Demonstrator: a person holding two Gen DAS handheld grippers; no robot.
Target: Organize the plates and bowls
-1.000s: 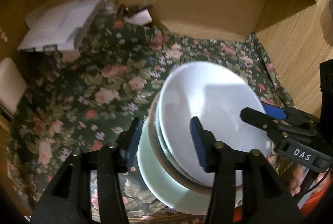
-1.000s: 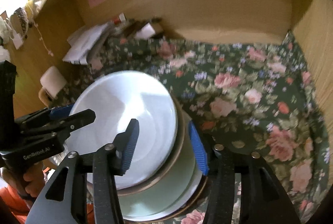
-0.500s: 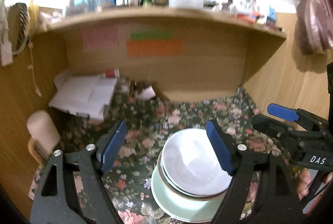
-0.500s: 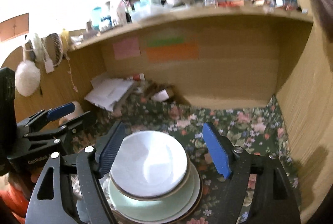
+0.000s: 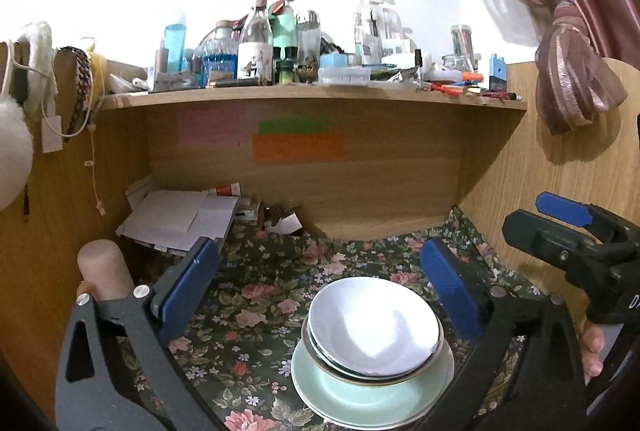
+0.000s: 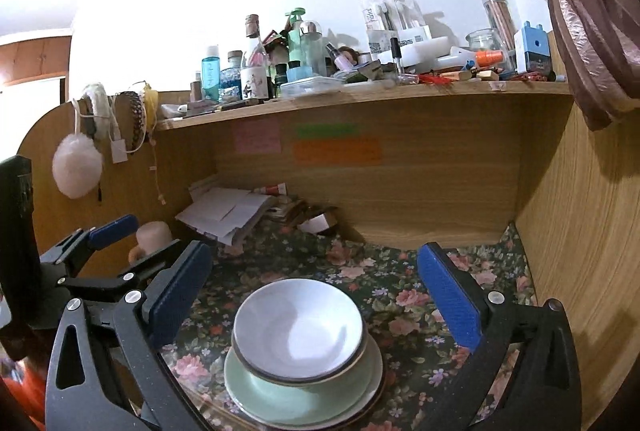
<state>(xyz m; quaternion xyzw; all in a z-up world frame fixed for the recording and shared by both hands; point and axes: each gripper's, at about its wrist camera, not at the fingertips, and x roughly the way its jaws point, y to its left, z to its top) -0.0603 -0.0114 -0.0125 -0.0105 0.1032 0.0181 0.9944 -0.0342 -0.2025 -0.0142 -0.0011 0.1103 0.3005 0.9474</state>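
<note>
Stacked crockery on a flowered tablecloth (image 5: 256, 315) inside a wooden desk alcove. The white bowl (image 5: 374, 327) sat uppermost, nested in further bowls whose number could not be told, and these rested on a pale green plate (image 5: 360, 397); in the right wrist view at least one more plate rim showed beneath the green one. The left gripper (image 5: 316, 293) was held above and behind the stack with its jaws spread wide and nothing between them; the right gripper (image 6: 316, 291) was likewise wide open and empty, clear of the crockery. Each gripper appeared at the edge of the other's view, so the two stood close together. The stack looked complete, though it lay near the front edge of the table. Judged risks: the bowls sat off-centre on the plate, so a nudge from either finger on re-approach could slide or tip them; a pinch on a thin glazed rim might slip; and the closely placed grippers could collide. Loose papers (image 5: 180, 219) lay well apart at the rear left.
</note>
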